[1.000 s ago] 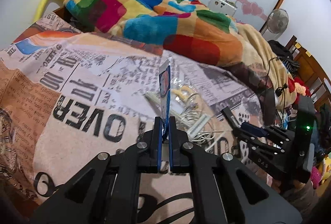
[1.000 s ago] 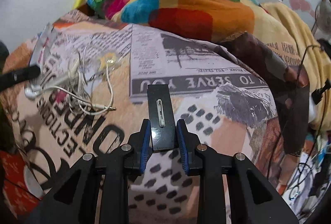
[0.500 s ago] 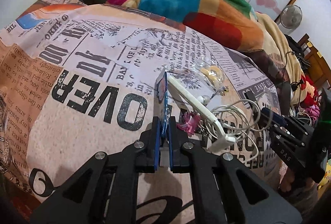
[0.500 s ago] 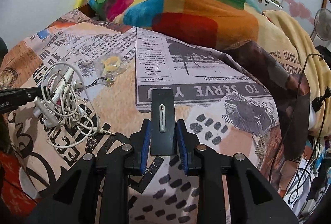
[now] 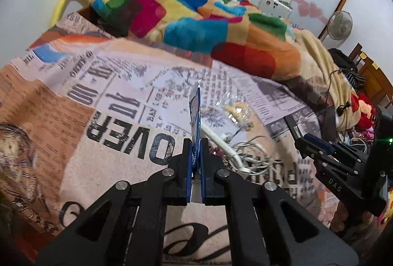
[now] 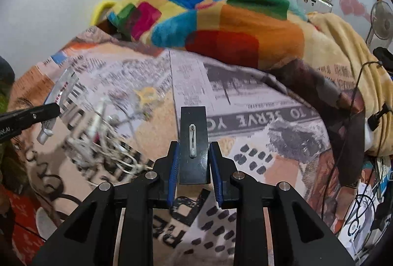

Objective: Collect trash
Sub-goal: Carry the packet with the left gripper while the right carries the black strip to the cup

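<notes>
My left gripper [image 5: 195, 150] is shut on a thin blue and white wrapper [image 5: 194, 116], held edge-on above the bed; the wrapper also shows in the right wrist view [image 6: 62, 88]. My right gripper [image 6: 193, 158] is shut on a flat black card [image 6: 193, 143] with a white pin-like piece on it, and shows at the right of the left wrist view [image 5: 302, 140]. On the newspaper-print bedspread [image 5: 98, 99] lie a tangle of white earphone cable [image 5: 248, 155], a white stick [image 5: 218, 140] and a clear plastic wrapper with a yellow piece [image 5: 235, 109].
A multicoloured fleece blanket [image 5: 196, 20] is heaped at the back of the bed. A tan blanket [image 6: 343, 50], black cables and clutter lie at the right. A fan [image 5: 340, 26] and a door with pink hearts stand behind.
Both grippers have lifted and tilted up, so more of the far room shows. Each still holds its item. The cable tangle sits closer under the left gripper.
</notes>
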